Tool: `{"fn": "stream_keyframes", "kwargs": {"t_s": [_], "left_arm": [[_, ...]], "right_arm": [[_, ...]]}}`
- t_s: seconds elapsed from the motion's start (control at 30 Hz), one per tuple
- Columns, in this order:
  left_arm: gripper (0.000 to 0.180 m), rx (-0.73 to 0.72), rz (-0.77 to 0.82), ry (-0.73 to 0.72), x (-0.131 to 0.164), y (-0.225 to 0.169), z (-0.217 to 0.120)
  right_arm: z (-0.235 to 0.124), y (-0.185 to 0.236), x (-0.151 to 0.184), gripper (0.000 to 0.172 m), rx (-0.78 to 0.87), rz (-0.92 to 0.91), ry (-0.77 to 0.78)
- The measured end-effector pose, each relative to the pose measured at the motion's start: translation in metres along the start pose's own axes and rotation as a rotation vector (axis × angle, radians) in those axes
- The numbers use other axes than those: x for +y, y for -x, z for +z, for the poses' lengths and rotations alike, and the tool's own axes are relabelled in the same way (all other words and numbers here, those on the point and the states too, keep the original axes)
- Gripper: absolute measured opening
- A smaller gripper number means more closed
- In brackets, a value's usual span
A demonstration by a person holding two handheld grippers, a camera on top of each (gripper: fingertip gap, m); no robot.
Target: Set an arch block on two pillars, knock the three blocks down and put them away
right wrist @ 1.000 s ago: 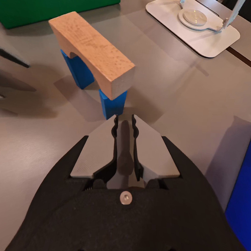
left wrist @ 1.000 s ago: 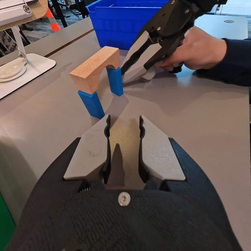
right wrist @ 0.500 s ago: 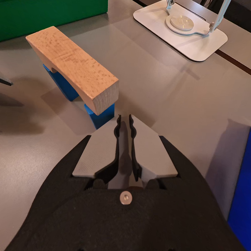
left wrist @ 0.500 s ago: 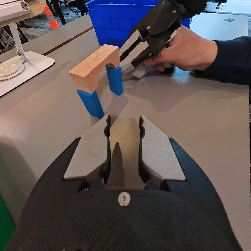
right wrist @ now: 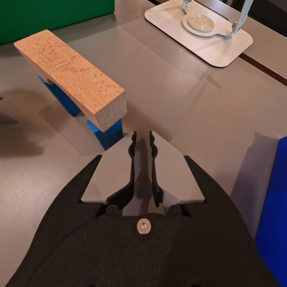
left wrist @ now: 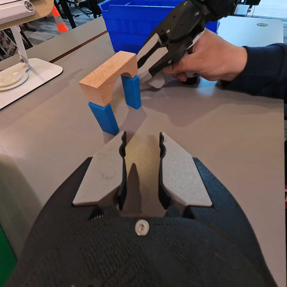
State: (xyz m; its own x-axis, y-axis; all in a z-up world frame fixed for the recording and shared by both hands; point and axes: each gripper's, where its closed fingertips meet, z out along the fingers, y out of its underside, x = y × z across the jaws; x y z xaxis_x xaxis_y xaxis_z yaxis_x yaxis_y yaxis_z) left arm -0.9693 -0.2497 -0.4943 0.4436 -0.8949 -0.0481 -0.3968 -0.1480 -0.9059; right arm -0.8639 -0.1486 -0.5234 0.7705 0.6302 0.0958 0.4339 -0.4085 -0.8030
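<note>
Left wrist view: the wooden arch block [left wrist: 108,80] rests on two upright blue pillars [left wrist: 104,119] mid-counter [left wrist: 201,132], before the blue bin [left wrist: 132,23]. The left gripper [left wrist: 142,136] gapes empty; the right gripper [right wrist: 142,132], narrowly parted and empty, sits just beside the arch's end.

The wooden arch block [left wrist: 108,79] rested level across two upright blue pillars [left wrist: 103,118] [left wrist: 131,91], which stood apart on the grey table [left wrist: 201,132].
</note>
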Motion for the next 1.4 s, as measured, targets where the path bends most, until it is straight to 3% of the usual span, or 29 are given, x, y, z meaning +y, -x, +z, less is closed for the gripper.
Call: {"fn": "stream_keyframes", "kwargs": {"t_s": [0.2,0.33,0.6,0.93,1.4], "left_arm": [[0.041,0.007,-0.004,-0.009,-0.001,-0.002,-0.002],[0.041,0.01,-0.002,-0.001,0.0,-0.002,-0.001],[0.041,0.007,0.002,-0.005,0.0,-0.003,-0.002],[0.041,0.007,0.007,0.0,0.001,-0.004,-0.001],[0.041,0.007,-0.001,-0.005,0.0,-0.003,-0.001]], "right_arm": [[-0.038,0.004,-0.001,0.017,0.015,0.015,-0.08],[-0.052,0.043,-0.016,0.012,-0.076,-0.024,-0.206],[-0.025,0.079,-0.007,0.005,-0.065,-0.185,-0.107],[-0.015,0.081,-0.014,0.006,-0.098,-0.14,-0.103],[-0.008,0.07,-0.011,0.0,-0.016,-0.14,-0.059]]}}
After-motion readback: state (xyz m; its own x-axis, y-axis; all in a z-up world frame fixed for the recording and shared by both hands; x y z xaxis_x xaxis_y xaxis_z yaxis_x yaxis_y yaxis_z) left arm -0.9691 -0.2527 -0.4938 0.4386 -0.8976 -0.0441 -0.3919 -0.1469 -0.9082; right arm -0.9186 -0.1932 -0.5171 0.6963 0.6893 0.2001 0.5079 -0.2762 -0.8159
